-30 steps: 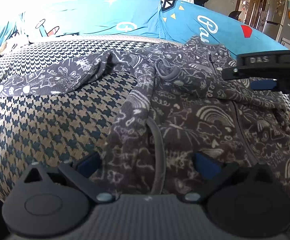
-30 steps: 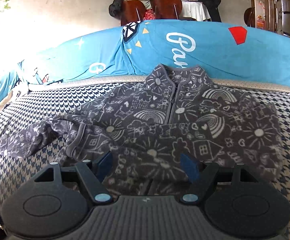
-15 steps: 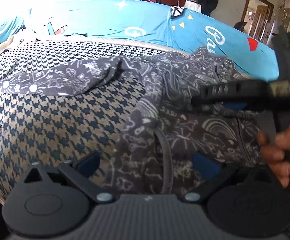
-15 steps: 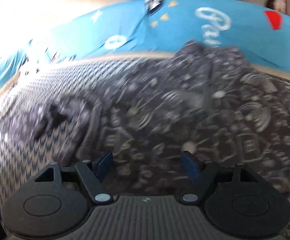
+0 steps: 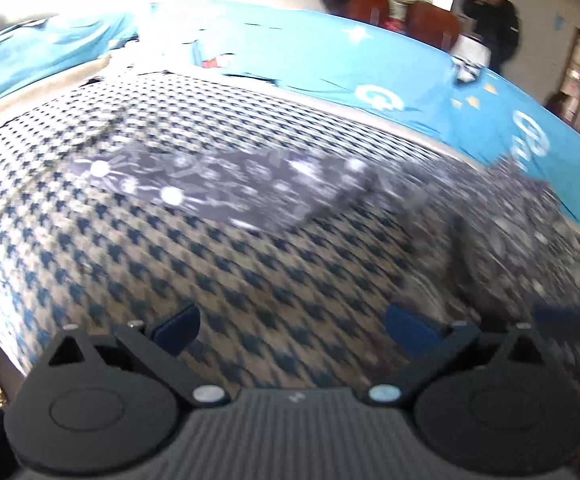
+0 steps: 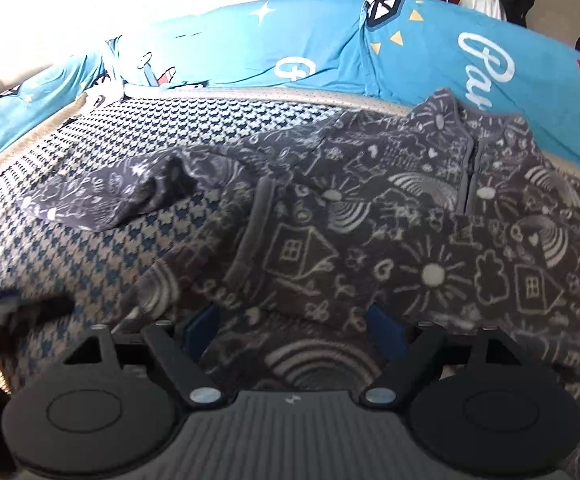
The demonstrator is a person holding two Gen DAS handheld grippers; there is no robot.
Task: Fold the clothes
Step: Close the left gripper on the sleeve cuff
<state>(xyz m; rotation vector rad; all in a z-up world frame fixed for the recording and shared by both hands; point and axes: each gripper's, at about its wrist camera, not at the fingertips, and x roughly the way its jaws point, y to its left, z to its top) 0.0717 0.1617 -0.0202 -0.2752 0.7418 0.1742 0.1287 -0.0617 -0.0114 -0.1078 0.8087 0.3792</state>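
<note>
— Since a second earlier the left gripper (image 5: 290, 330) had swung left off the jacket (image 6: 409, 240); its jaws stood wide over bare houndstooth cover (image 5: 250, 272).
— And the jacket?
— Spread on the cover's right side, one sleeve (image 6: 102, 196) flung far left, collar against the blue quilt (image 6: 329, 52).
— The right gripper (image 6: 293, 330)?
— Jaws opening, fleece between them, not pinched.

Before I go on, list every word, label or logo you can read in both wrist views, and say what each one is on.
"Pa": white cursive lettering on the blue sheet, right wrist view; the rest is cut off behind the grey patterned jacket.
"G": white round logo on that sheet; not certain.
Left wrist view: the same lettering is too blurred to read.
Small mark on the right tool body: too small to read.
</note>
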